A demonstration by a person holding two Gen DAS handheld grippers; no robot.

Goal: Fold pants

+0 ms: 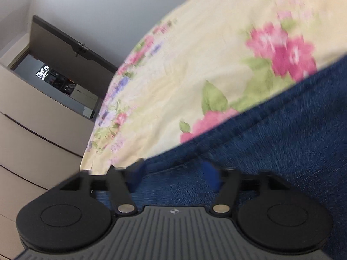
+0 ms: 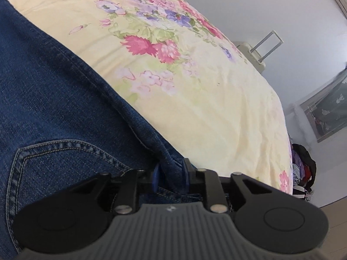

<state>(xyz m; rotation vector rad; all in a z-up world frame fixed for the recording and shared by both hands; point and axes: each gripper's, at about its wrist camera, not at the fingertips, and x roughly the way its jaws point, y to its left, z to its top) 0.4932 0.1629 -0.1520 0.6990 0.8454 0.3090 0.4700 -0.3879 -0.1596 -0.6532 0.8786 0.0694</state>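
Each gripper, left (image 1: pixel 173 173) and right (image 2: pixel 171 173), has a ribbed grey body, black round-lobed linkage arms, silver pivot screws, and seemingly blue finger pads.

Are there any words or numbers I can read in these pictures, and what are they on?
No words or numbers can be read.
The left gripper and right gripper each bear only a small round emblem, no letters.
The jeans and flowered bedsheet show no label.

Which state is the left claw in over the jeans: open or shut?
Open: the left claw has its blue fingers standing wide apart over the jeans, clamping no fabric.
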